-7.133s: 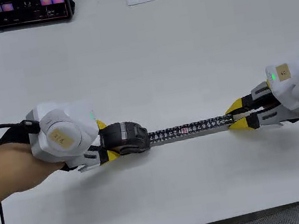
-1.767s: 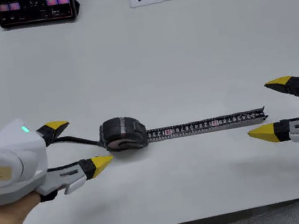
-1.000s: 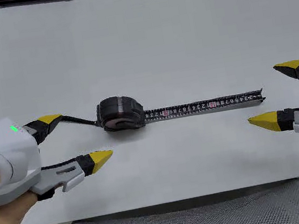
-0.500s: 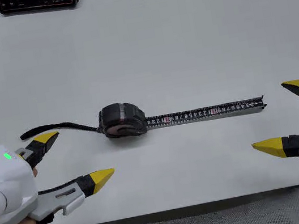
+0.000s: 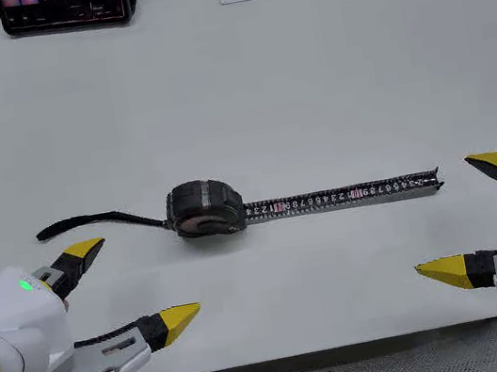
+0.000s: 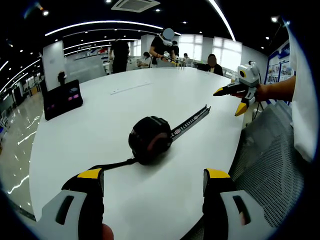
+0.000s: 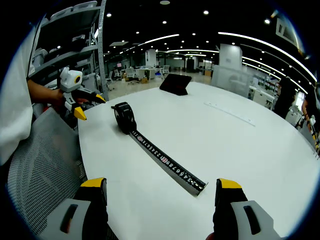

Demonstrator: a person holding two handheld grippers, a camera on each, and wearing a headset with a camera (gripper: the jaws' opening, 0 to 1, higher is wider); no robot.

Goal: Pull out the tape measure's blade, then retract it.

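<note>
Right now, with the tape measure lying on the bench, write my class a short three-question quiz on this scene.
1. True or false: the left claw and right claw are both open, touching nothing.
2. On the tape measure, the blade is: A retracted; B extended, flat on the table; C lifted.
3. Fill in: the black strap trails toward the ___ claw.
Key: 1 true; 2 B; 3 left.
</note>
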